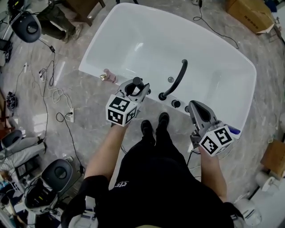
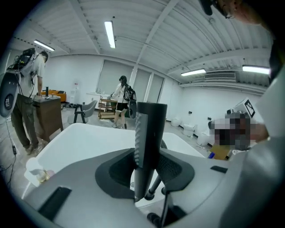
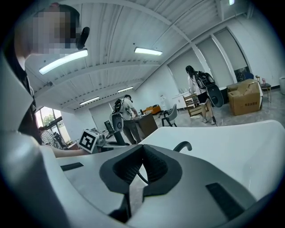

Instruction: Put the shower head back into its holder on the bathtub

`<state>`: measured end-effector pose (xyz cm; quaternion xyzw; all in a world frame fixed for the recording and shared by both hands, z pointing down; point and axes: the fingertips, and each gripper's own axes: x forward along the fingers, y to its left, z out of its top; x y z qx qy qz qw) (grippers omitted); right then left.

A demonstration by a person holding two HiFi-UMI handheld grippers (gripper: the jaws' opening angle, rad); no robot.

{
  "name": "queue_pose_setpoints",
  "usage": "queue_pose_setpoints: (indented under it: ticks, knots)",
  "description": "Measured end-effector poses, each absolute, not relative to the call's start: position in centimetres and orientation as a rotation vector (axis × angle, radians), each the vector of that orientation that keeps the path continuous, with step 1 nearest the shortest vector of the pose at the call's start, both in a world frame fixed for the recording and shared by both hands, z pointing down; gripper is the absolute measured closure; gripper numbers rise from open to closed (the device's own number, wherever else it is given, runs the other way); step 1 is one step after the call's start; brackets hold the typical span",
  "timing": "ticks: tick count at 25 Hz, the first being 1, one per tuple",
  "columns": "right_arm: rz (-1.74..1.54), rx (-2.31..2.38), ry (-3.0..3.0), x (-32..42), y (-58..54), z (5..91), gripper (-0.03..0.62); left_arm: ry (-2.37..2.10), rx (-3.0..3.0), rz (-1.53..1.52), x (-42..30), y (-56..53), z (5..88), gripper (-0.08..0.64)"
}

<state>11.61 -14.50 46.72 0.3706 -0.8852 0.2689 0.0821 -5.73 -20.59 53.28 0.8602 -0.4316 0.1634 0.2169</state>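
The white bathtub fills the upper head view, with a curved black spout and black knobs on its near rim. My left gripper hangs over that rim, left of the spout, shut on the dark shower head handle. In the left gripper view the handle stands upright between the pads, gripper. My right gripper hovers by the rim right of the knobs, its pads meeting at the tips around nothing, gripper. I cannot make out the holder.
A small pink and brass object sits on the tub's left rim corner. Cables trail over the floor at left, beside wheeled stands. Cardboard boxes lie beyond the tub. People stand further back in the room.
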Motion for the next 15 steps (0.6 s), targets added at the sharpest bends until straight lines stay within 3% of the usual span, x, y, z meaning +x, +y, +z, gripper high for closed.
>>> queue_pose_setpoints:
  ticks: [15]
  knots:
    - [0.963, 1.175, -2.485, 12.8, -9.6, 54.5, 0.578, -1.110, 2.277, 0.647, -4.8, -20.6, 68.2, 0.408]
